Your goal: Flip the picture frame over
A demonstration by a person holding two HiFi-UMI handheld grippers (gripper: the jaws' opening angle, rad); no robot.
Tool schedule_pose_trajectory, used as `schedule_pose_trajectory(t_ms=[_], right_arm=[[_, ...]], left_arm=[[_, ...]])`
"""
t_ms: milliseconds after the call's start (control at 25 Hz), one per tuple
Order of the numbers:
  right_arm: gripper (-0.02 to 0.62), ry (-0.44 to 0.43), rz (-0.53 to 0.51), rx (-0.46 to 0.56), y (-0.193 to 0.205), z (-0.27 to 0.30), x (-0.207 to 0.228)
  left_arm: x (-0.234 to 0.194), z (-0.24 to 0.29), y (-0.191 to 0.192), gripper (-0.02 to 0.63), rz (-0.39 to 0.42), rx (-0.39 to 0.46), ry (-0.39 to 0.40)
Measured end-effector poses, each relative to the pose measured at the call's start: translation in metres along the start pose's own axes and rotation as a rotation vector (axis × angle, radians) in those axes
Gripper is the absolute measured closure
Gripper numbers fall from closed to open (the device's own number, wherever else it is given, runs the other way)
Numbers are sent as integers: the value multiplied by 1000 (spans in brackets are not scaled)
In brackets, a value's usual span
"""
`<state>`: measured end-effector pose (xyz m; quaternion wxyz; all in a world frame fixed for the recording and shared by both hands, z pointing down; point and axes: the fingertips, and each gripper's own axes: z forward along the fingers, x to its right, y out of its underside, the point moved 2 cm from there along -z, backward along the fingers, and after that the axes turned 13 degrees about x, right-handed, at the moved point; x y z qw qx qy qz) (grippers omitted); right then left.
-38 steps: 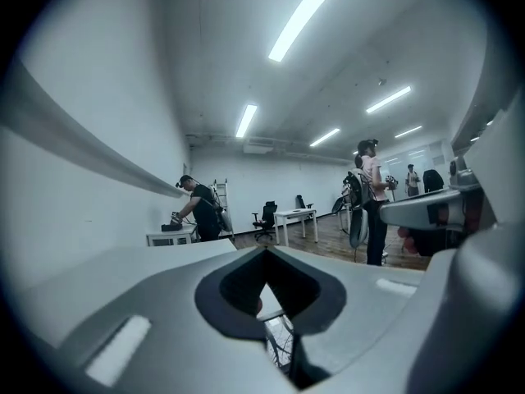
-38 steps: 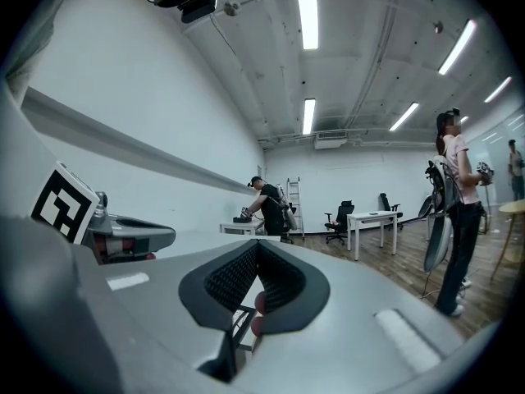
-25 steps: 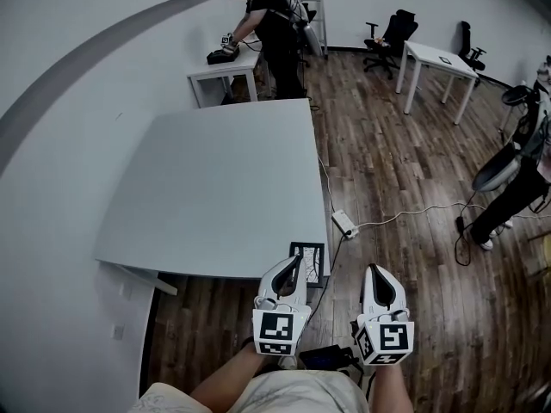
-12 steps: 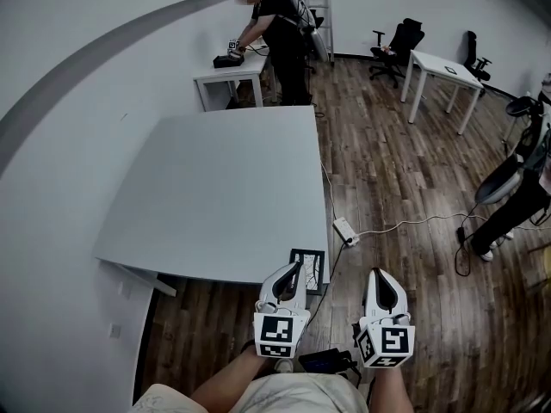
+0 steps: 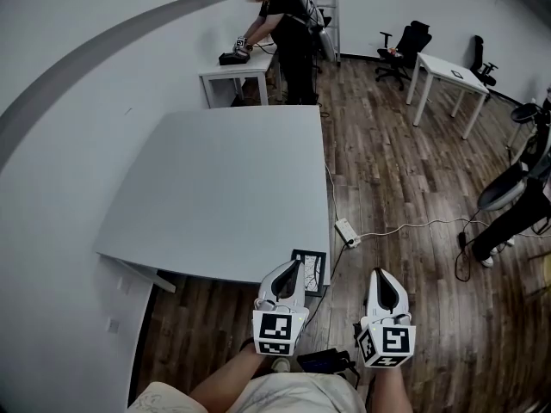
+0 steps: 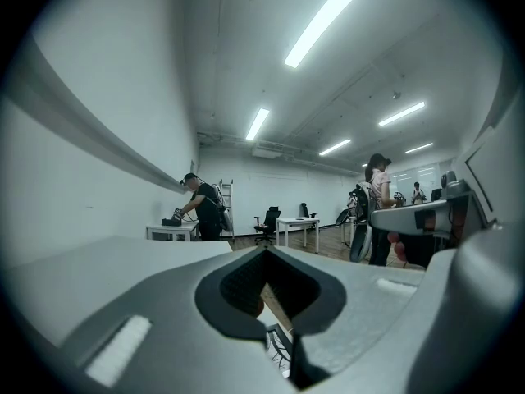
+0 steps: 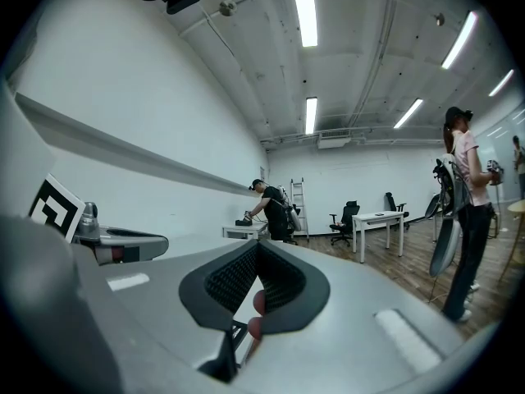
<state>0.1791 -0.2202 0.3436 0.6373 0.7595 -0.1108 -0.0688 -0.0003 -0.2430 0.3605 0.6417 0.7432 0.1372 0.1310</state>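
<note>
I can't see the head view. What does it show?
The left gripper and right gripper hover at the near edge of a grey table, the left's tip by a frame at the table's corner. Far back, a person stands at a desk.

Grey table [image 5: 215, 188]; power strip [image 5: 345, 228] on wood floor [image 5: 405, 170]; person [image 5: 288, 24] at far desk [image 5: 231, 74].

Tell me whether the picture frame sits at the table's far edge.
No, the picture frame is at the near right corner of the grey table.
</note>
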Motion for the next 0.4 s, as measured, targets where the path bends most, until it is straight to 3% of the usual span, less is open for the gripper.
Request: schedule_pose_trajectory(t_ms=[400], right_arm=[[572,1,-9,-7,2,6,-2]], left_arm=[[-7,4,-1,606,-25,4,-15]])
